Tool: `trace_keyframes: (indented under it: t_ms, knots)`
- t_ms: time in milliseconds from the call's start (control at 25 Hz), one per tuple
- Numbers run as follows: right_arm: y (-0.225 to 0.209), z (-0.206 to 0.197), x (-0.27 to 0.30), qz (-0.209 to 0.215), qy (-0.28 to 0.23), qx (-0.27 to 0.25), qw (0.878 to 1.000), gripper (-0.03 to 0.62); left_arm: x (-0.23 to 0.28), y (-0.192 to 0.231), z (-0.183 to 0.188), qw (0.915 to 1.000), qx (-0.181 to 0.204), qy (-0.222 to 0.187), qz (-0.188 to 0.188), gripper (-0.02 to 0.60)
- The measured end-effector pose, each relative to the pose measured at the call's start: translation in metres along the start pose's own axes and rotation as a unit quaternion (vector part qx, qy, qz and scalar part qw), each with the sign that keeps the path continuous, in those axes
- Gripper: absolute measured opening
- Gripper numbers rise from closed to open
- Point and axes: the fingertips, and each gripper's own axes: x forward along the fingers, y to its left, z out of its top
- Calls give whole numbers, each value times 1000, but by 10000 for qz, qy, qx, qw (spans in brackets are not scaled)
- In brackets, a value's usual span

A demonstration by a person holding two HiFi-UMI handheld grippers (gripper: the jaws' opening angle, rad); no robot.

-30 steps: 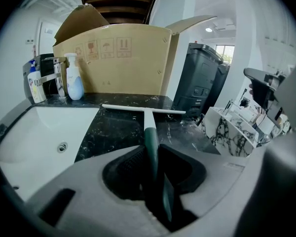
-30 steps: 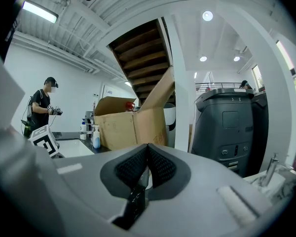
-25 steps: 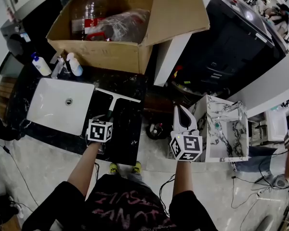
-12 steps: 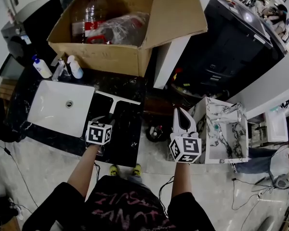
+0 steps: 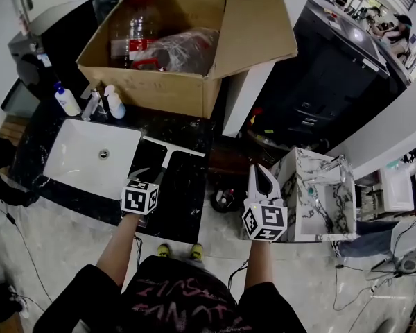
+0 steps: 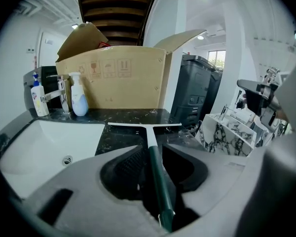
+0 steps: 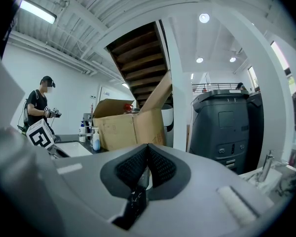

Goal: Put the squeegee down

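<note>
One squeegee [image 5: 166, 159] flat on counter [image 5: 187, 189], sink [image 5: 90, 159] side.
Handle runs straight back between the closing jaws of left gripper [image 6: 153, 154], untouched; right gripper [image 5: 263, 172] pinched together, empty.

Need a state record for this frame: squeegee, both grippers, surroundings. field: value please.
squeegee: lies on the black counter, right of the white sink, blade toward the cardboard box
left gripper: jaws closing but apart; the squeegee's green handle runs between them, pads not pressing on it
right gripper: jaws together, nothing in them
behind sink: two bottles
task status: squeegee is down on the counter, grip released
</note>
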Motion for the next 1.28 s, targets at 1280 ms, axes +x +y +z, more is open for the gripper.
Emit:
trace_keyframes:
  t_ms: [1280]
  knots:
    - [49,20,-17,398,-233,-130,9988,4,-131,16,100,9814,303,-1866,330,5]
